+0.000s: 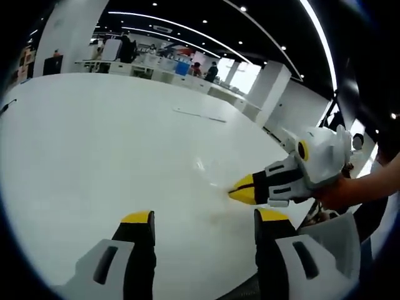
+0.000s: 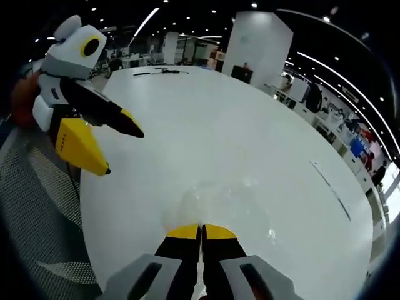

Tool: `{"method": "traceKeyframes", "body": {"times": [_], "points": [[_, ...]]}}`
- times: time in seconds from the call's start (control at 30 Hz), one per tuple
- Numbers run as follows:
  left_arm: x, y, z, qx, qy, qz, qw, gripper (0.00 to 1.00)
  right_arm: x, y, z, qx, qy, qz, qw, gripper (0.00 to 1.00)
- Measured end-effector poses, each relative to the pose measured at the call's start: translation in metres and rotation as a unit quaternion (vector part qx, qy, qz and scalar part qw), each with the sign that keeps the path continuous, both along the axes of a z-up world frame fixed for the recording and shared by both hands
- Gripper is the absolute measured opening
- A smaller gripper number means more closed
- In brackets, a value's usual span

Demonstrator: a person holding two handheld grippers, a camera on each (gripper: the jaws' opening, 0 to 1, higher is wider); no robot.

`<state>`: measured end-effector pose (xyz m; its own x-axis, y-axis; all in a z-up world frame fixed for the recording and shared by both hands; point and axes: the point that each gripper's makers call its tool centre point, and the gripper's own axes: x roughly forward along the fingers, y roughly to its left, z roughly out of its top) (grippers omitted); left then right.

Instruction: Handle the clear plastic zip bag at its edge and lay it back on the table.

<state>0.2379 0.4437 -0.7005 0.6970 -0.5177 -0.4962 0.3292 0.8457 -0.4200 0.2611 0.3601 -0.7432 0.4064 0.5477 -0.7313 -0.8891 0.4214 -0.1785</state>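
White table (image 2: pixel 262 125) carries the zip bag (image 2: pixel 225 206); your right gripper (image 2: pixel 201 230) pinches its edge, left gripper (image 1: pixel 203 219) jaws apart—lower and release next.

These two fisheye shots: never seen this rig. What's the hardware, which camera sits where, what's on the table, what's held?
No robot arm: a person holds a two-jaw gripper in each hand, and each carries a forward-looking camera. In the left gripper view, the left gripper rises from the bottom with its jaws apart and nothing between them, and the right gripper comes in from the right. In the right gripper view, the right gripper has its jaws closed at the near edge of a clear plastic zip bag, which lies on the white table.
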Motion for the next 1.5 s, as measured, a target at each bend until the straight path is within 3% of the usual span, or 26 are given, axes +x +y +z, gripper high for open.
{"method": "traceKeyframes", "body": {"times": [0.6, 0.93, 1.5], "points": [[0.029, 0.003, -0.007, -0.007, 0.006, 0.003, 0.9999, 0.63, -0.029, 0.01, 0.004, -0.009, -0.012, 0.051, 0.9986, 0.0], [0.039, -0.002, -0.021, 0.001, 0.021, -0.014, 0.9997, 0.62, -0.05, 0.013, 0.011, -0.022, -0.018, 0.083, 0.9961, 0.0], [0.055, -0.009, -0.024, -0.016, 0.033, -0.008, 0.9993, 0.57, -0.064, 0.024, 0.018, -0.034, -0.034, 0.13, 0.9903, 0.0]]}}
